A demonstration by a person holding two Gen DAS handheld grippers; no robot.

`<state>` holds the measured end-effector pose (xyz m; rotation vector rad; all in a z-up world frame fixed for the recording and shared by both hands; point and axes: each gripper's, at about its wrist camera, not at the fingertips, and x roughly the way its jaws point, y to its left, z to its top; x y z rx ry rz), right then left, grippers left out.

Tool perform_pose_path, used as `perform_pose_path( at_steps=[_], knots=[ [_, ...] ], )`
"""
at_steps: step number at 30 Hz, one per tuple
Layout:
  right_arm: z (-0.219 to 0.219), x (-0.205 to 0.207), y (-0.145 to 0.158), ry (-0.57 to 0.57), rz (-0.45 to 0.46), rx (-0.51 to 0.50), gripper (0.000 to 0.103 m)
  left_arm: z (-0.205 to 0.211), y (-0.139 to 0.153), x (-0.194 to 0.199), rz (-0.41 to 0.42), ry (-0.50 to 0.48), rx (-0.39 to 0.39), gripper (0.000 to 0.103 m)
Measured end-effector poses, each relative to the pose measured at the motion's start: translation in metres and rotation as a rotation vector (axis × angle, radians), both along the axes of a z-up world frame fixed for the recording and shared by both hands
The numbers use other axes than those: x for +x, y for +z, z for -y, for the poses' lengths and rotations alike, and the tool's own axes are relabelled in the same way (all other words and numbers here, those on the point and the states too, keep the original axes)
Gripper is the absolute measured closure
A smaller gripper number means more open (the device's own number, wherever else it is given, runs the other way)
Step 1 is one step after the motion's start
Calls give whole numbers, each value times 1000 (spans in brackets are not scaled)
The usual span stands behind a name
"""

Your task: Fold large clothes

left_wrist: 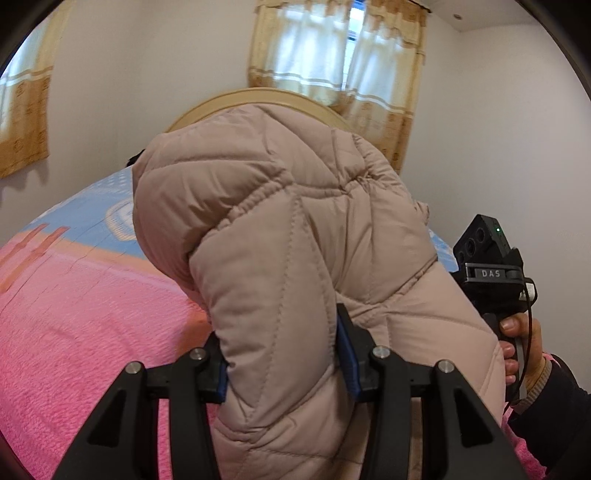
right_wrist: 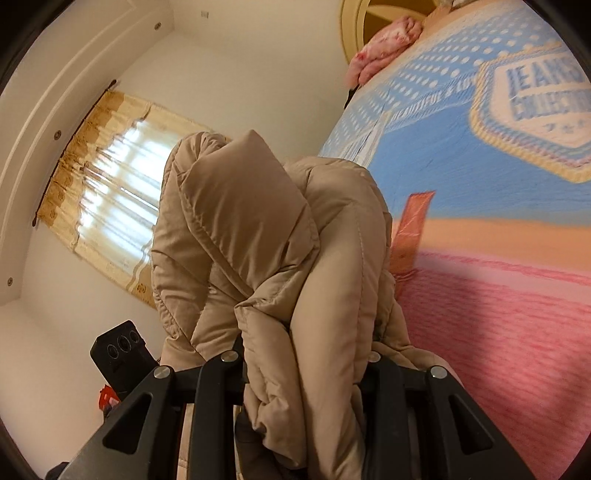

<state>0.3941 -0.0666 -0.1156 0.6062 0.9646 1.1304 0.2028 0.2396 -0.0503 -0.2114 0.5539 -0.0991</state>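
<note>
Beige quilted padding fills the bottom centre of both wrist views. In the left wrist view, the left claw (left_wrist: 286,363) is clamped on a thick roll of the puffy jacket (left_wrist: 280,229): its blue-edged pads (left_wrist: 349,354) press into the fabric from either side, the jaws held partly apart by the bulk between them. The jacket rises from the claw up through the middle of the frame, lifted above the pink bedspread (left_wrist: 74,314) at lower left.

At the right edge of that view a hand (left_wrist: 524,350) grips the handle of the other tool, whose black camera block (left_wrist: 487,251) stands above it, just beside the jacket.

In the right wrist view, the right claw (right_wrist: 304,373) is closed on a narrower bunch of the same jacket (right_wrist: 258,236); the fingers themselves are mostly buried in folds, the fabric squeezed between them. The coat stands up through the frame's centre.

Farther off, the bed (right_wrist: 480,177) fills the right of that view, turning blue with a printed badge toward the upper right, and a pink bundle (right_wrist: 384,40) lies near the wooden headboard (right_wrist: 354,29) at the top. Curtained windows (right_wrist: 110,184) glow at left.
</note>
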Motion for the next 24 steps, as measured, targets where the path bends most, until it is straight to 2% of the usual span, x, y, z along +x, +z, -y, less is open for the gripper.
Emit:
perform_pose_path(
  at_steps=[3,8,10,15,22,24],
  knots=[
    [-22,5,-9,21,-22,-20,73,-9,-11,0,-19,25,-1,56],
    [-51,21,-38,17,-67,-109,73,-27,-44,11,-89,69,-7,53],
    [-53,26,-53,3,-92,-138,73,-31,-54,14,-104,86,-16,48],
    [-56,32,-69,-19,-122,-154,73,-30,-65,21,-114,128,6,22],
    [-59,35,-70,-32,-108,-211,68,-35,-73,22,-128,161,24,7],
    [-61,35,-72,-34,-105,-215,67,-34,-74,22,-134,180,31,0]
  ],
)
